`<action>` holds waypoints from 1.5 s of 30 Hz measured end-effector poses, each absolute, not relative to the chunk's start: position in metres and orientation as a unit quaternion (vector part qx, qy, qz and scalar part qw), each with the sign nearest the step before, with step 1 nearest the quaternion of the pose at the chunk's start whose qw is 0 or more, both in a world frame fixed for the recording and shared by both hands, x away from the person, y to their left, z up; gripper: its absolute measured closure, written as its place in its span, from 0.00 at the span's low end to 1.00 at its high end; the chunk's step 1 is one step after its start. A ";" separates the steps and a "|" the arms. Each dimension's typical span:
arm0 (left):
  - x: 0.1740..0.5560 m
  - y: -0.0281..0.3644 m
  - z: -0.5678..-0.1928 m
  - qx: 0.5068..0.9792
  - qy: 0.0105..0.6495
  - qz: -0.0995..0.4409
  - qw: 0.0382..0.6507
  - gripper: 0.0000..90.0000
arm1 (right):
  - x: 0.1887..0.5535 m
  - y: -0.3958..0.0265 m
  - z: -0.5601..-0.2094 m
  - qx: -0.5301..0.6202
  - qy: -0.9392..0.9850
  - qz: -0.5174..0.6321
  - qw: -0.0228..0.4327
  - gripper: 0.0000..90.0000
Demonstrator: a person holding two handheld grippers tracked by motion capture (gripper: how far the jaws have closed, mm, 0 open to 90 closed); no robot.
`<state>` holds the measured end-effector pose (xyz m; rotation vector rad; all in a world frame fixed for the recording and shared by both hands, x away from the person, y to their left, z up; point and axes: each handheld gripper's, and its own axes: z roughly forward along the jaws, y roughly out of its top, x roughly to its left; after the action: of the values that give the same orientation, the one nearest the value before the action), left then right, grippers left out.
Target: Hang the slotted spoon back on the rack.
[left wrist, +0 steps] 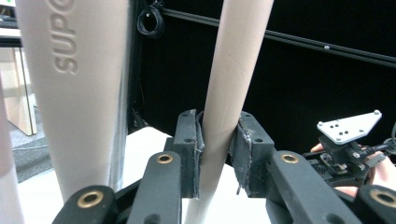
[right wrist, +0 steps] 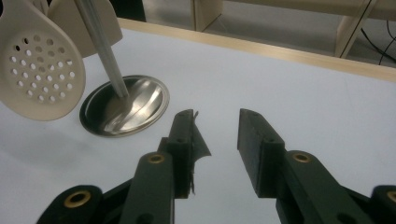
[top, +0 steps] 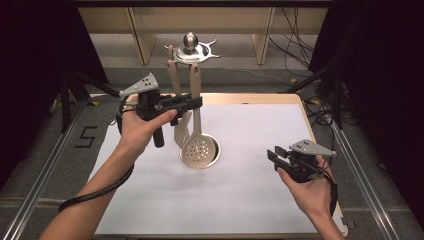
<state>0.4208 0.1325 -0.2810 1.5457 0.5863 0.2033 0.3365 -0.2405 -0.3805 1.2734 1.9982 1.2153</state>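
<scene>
- Here I am at a table covered in a plain white sheet, pale wood showing along its far edge, grey floor around it, black curtains to both sides and light wooden furniture legs behind.
- A utensil stand rises from a round, shiny steel base on the sheet; its thin metal pole leads up to a star-shaped steel top with a ball knob.
- Hanging from that top: a cream slotted spoon, smooth matt plastic, its round bowl peppered with small holes, low over the base. Just beside it hangs a cream spatula.
- My left gripper reaches in level at the hanging handles. In the left gripper view the spoon's tapered handle stands between my worn black pads; the left pad touches it, the right looks barely off. No firm pinch, so I call it let go.
- A thicker cream handle with embossed lettering is cut off at the frame's top, so the word is incomplete.
- My right gripper hovers low over bare sheet, well apart from the stand, jaws parted with nothing between them; a torn flap hangs from one pad.
- The spatula's blade is partly hidden behind the spoon.
</scene>
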 end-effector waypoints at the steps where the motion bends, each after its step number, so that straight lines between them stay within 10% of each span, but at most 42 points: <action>1: 0.421 0.132 -0.281 0.687 0.261 0.096 0.671 0.80 | 0.336 -0.241 -0.380 0.466 0.731 0.438 0.238 0.75; 45: 0.370 0.175 -0.320 0.700 0.267 0.246 0.615 0.49 | 0.334 -0.240 -0.384 0.485 0.721 0.437 0.234 0.74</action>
<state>0.3702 0.1750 -0.3204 1.6117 0.6158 0.5676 0.3345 -0.2405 -0.3836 1.3312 1.9796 1.1986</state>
